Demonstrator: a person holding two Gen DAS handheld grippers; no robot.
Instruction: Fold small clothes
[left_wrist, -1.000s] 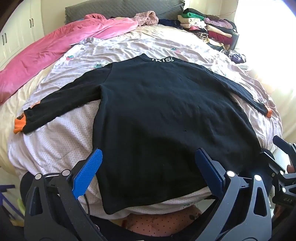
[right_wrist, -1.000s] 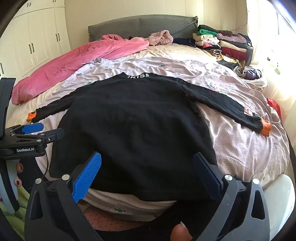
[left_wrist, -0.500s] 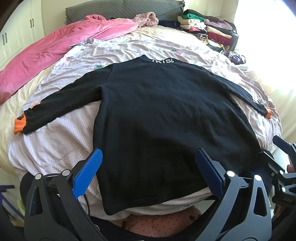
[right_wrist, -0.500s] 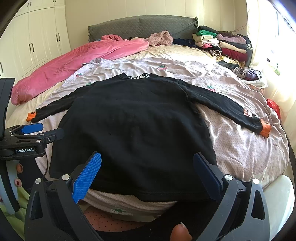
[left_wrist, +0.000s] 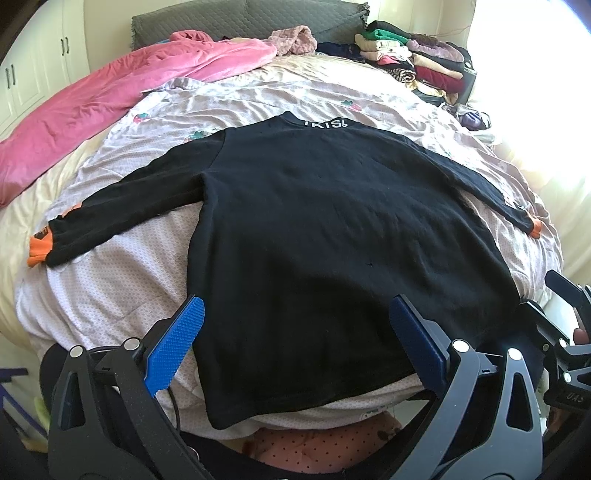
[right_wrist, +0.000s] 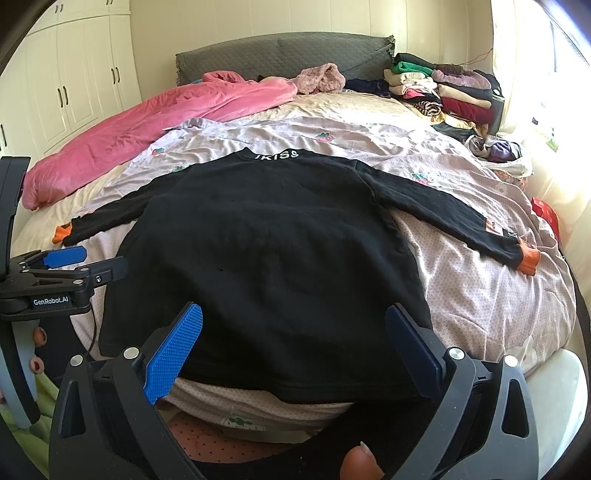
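Two grippers, both idle over the near hem; almost nothing has changed in the last second, only a slight drift of both views. Left to right: pink plush blanket (left_wrist: 110, 96) bunched along the far left of the bed; orange-cuffed left sleeve (left_wrist: 122, 206) stretched out flat; our left gripper (left_wrist: 295, 332) hovers with its jaws spread wide, holding nothing, blue ribbed pads straddling the hem's left corner. Black long-sleeved knit top with white collar lettering (left_wrist: 332, 229) lies spread flat, collar away from us, on the pale lilac dotted bedsheet (left_wrist: 110, 295), hem draped over the near edge. Our right gripper (right_wrist: 293, 336) is likewise wide open and empty above the hem. Right sleeve (right_wrist: 461, 221) lies straight out to its orange cuff. Stack of folded clothes (right_wrist: 443, 88) sits far right by the headboard. We read this as: spreading done, no fold started. Next likely a sleeve or side pinch; knit is limp, so it'll sag.
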